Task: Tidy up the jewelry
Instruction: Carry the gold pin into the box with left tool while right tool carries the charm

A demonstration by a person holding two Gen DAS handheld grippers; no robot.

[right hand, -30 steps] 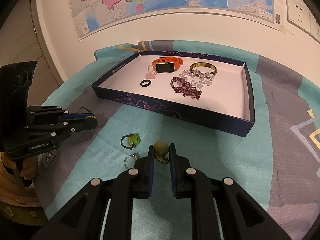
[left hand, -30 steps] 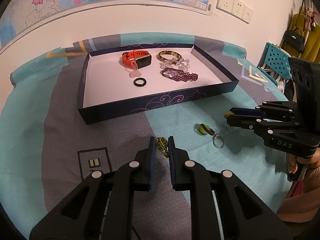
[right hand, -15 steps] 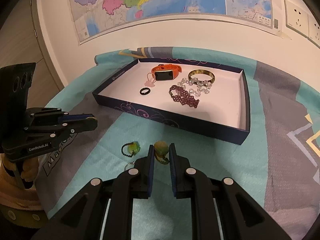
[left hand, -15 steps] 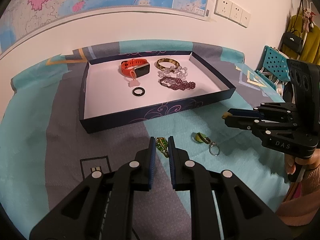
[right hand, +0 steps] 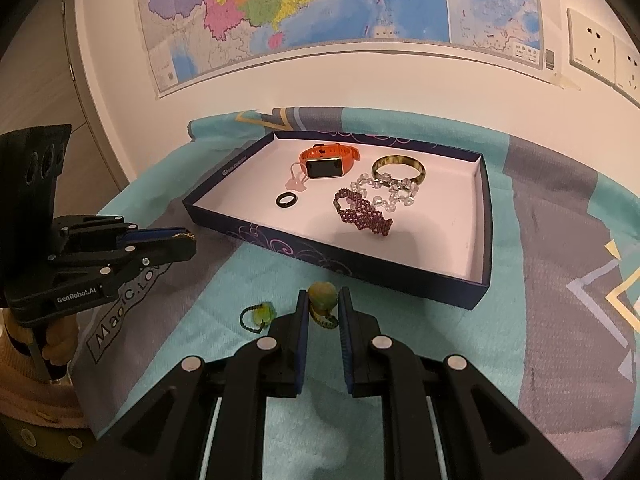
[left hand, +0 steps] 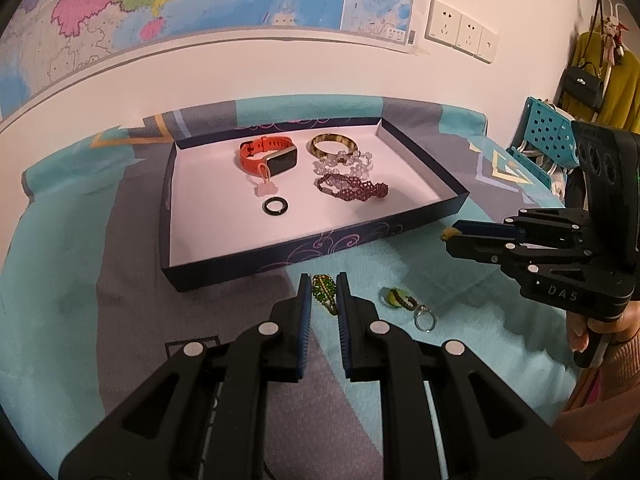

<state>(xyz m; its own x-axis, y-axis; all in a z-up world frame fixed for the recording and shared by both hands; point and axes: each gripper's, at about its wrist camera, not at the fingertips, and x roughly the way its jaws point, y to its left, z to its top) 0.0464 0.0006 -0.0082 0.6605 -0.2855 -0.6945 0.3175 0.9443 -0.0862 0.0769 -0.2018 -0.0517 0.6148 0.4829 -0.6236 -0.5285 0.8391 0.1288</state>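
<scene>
Fingers of my left gripper (left hand: 324, 294) clamp a green brooch (left hand: 325, 289) and my right gripper (right hand: 324, 308) clamps a yellowish pendant (right hand: 322, 294), both raised just short of the tray (right hand: 360, 266) ahead, the right nearer its front wall, while inside lie a watch (right hand: 326, 162), bangle (right hand: 398, 168), bead bracelets (right hand: 362, 216) and ring (right hand: 287, 199).

Domestic room. Indicators: a large wall map (right hand: 320, 8) above the surface's far edge, wall sockets (left hand: 460, 34), a handbag (left hand: 582, 84) and yellow garment (left hand: 624, 92) hanging beyond the right edge, and a patterned teal-grey cloth (right hand: 560, 240) covering the surface.
</scene>
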